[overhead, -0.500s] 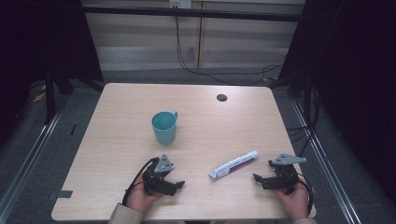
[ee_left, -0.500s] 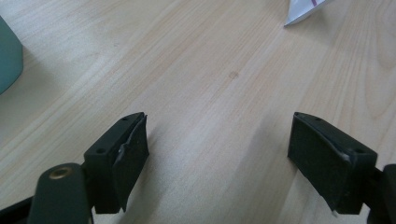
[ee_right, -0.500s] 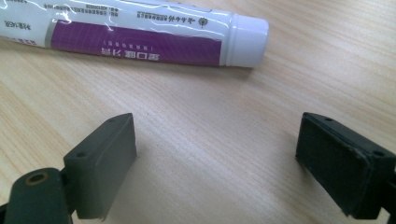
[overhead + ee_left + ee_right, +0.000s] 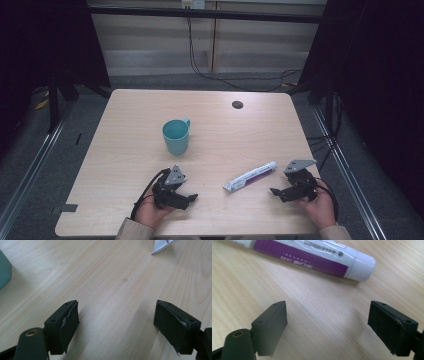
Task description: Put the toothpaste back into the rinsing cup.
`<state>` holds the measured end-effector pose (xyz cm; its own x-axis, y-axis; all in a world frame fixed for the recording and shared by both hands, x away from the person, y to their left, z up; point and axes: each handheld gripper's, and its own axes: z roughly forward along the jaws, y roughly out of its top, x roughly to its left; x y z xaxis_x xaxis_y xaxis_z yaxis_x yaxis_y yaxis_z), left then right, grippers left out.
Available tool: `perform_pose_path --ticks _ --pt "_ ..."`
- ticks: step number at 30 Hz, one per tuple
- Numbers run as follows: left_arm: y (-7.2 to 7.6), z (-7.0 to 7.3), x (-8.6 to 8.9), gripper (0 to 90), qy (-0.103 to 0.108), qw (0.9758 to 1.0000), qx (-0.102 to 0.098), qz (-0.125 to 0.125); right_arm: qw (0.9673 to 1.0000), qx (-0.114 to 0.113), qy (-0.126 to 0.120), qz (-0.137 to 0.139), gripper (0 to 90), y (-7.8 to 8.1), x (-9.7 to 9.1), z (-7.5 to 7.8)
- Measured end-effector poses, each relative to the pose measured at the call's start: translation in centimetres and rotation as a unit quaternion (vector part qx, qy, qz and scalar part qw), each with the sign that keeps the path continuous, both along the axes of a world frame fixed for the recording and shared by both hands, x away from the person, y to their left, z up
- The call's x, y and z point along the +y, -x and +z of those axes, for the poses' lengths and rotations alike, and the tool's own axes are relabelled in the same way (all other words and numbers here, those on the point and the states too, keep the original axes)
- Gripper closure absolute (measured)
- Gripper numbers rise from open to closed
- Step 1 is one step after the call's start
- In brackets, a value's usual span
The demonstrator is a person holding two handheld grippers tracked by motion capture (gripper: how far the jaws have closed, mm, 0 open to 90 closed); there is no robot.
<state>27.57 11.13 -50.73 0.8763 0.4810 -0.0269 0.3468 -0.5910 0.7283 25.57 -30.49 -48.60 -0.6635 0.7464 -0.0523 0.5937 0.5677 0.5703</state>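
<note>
A white and purple tube (image 4: 250, 176) lies on the wooden table (image 4: 135, 115) near the front, between my two hands. A teal mug (image 4: 176, 136) stands upright near the table's middle. My left gripper (image 4: 191, 198) rests low at the front left, open, its jaws pointing right toward the tube with nothing between them. My right gripper (image 4: 274, 191) sits at the front right, open and empty, pointing left. In the right gripper view the tube (image 4: 312, 257) lies just beyond the gripper (image 4: 328, 327). The left gripper view has the mug's side (image 4: 3, 272) at far left and the tube's crimped end (image 4: 162, 245) at the top, beyond the gripper (image 4: 116, 325).
A small dark round grommet (image 4: 237, 104) sits in the table's far right part. Dark frame posts and cables stand behind and beside the table. Bare wood lies around the mug and along the left side.
</note>
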Motion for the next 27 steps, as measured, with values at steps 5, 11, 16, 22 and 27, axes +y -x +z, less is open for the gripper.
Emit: perform_pose_path --ticks 5,11,16,22,27 --pt "0.0 0.0 0.0 19.7 0.0 1.0 0.0 0.001 0.9983 0.011 0.023 0.053 15.0 -0.9 1.1 1.0" --pt "0.0 0.0 0.0 19.7 0.0 1.0 0.0 0.0 0.9935 0.017 0.044 0.103 15.4 -1.6 2.6 1.8" --pt "0.0 0.0 0.0 19.7 0.0 1.0 0.0 0.0 0.9885 0.017 0.051 0.142 15.2 -2.4 4.2 2.4" --pt "0.0 0.0 0.0 19.7 0.001 1.0 0.001 -0.001 0.9849 0.029 0.055 0.161 15.2 -3.3 5.5 2.3" --pt "0.0 0.0 0.0 19.7 0.001 1.0 0.001 -0.001 0.9835 0.027 0.056 0.17 15.6 -3.8 6.1 2.4"
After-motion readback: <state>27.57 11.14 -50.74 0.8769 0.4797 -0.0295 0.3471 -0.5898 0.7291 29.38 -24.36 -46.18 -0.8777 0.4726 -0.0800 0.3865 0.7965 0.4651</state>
